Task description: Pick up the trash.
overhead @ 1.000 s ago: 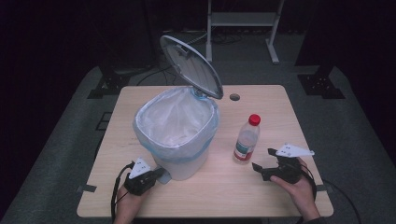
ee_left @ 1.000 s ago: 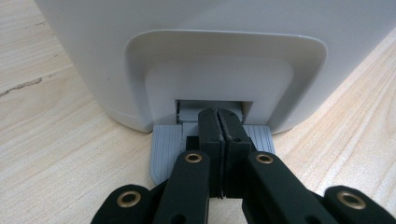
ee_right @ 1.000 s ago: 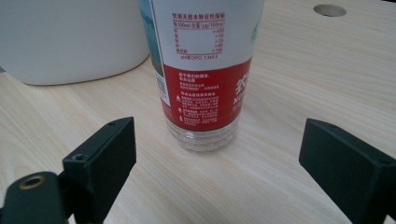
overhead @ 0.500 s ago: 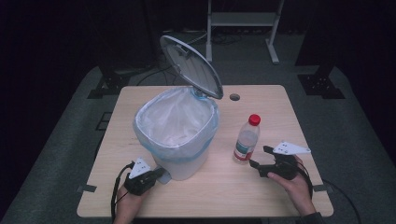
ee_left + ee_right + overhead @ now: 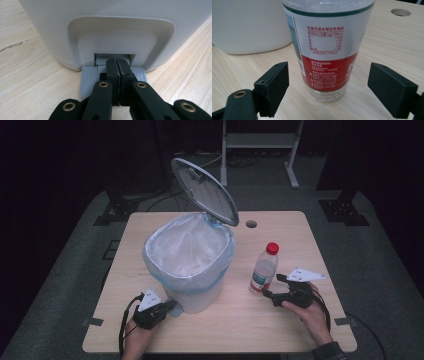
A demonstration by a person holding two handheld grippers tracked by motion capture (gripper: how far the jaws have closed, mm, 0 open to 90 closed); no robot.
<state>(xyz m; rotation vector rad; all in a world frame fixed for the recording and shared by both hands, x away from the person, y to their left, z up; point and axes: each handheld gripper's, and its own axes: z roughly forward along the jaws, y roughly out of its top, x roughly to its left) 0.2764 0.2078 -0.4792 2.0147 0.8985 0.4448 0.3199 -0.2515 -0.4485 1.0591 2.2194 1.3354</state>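
Since the earlier frame, only the right gripper (image 5: 270, 286) had shifted, edging a little nearer the water bottle (image 5: 263, 269) while its jaws had just been closing in; the bottle stood between them, yet in the right gripper view gaps remained on both sides, so nothing was clamped and the pads (image 5: 273, 84) were apart from the label; everything else had kept its place.

The wooden table (image 5: 310, 245) carried it all; a round cable hole (image 5: 251, 224) sat near its far edge. The white pedal bin (image 5: 192, 265), lined with a pale plastic bag (image 5: 185, 251), stood left of centre, its round lid (image 5: 204, 191) tilted up and back, open toward the far side. The bottle stood upright just right of the bin, apart from it, long axis vertical, red cap (image 5: 272, 248) pointing straight up, base on the wood; its red and white label faced the right gripper.

The left gripper (image 5: 170, 306) lay low at the bin's near base; in the left gripper view its jaws were pressed together with nothing between them, tips resting on the grey ribbed pedal (image 5: 88, 81) at the mouth of the bin's recess; the person's left hand (image 5: 137, 340) held it from the near edge; the right hand (image 5: 310, 312) held the other.
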